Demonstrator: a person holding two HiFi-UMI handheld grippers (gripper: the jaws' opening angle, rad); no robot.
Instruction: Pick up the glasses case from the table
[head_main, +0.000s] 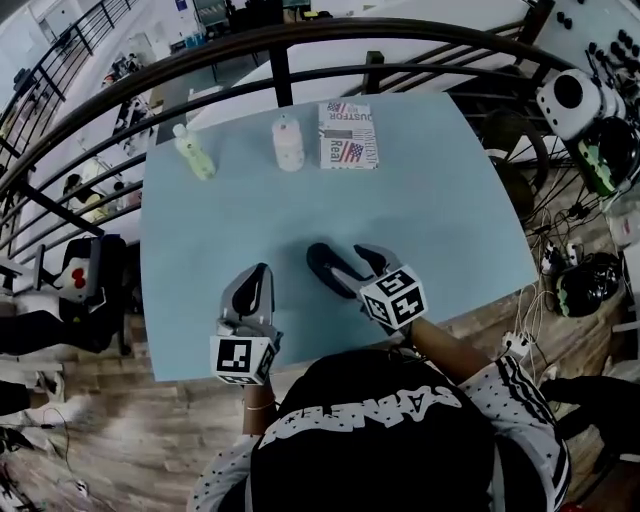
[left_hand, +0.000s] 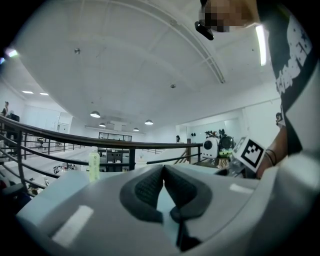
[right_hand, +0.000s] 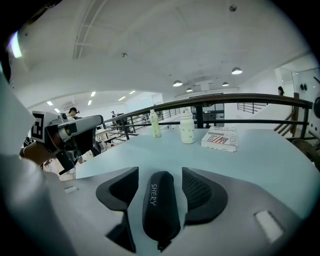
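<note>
The glasses case (right_hand: 160, 205) is a dark, long, rounded case with pale lettering. It lies between the jaws of my right gripper (right_hand: 160, 174), and a gap shows on each side of it, so the pads do not press on it. In the head view the case (head_main: 328, 268) rests on the light blue table (head_main: 440, 210) near the front edge, with the right gripper (head_main: 350, 265) around it. My left gripper (head_main: 257, 283) stands to the left of it, also near the front edge. Its fingertips (left_hand: 163, 168) touch each other with nothing between them.
At the table's far side stand a pale green bottle (head_main: 194, 152), a white bottle (head_main: 288, 143) and a flat box with flag print (head_main: 348, 134). A dark curved railing (head_main: 280, 60) runs behind the table. Cables and devices lie on the floor at the right (head_main: 585, 280).
</note>
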